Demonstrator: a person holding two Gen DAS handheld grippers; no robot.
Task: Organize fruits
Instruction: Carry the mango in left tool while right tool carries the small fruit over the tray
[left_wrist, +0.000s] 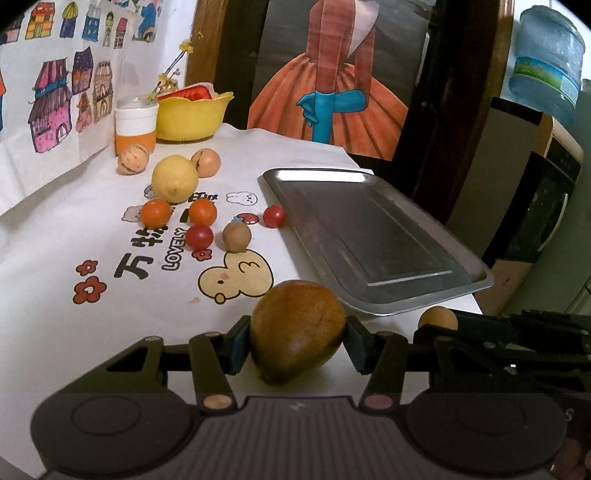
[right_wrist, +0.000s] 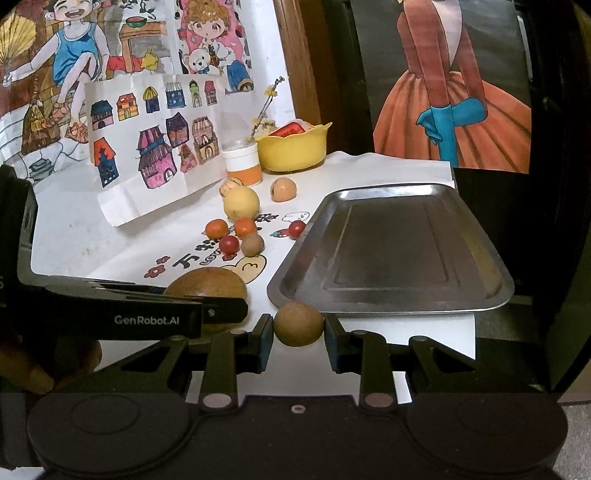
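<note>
- Progress: early, by my read. The rectangular metal tray holds nothing; every fruit in view sits on the printed white tablecloth or in a gripper.
- Left gripper: jaws pinching the large brown pear-shaped fruit on both sides, just short of the tray's near edge. Fruit looks to be touching the cloth; can't confirm.
- Right gripper: jaws closed against the small round brown fruit, right at the tray's near rim.
- Left to move: yellow round citrus, two orange tomatoes, two red cherry tomatoes, small tan round fruit, two pale striped fruits at the back.
- Yellow plastic bowl at the back: holds something red, can't identify it.
- White-and-orange jar next to the bowl: holds a flower sprig.
</note>
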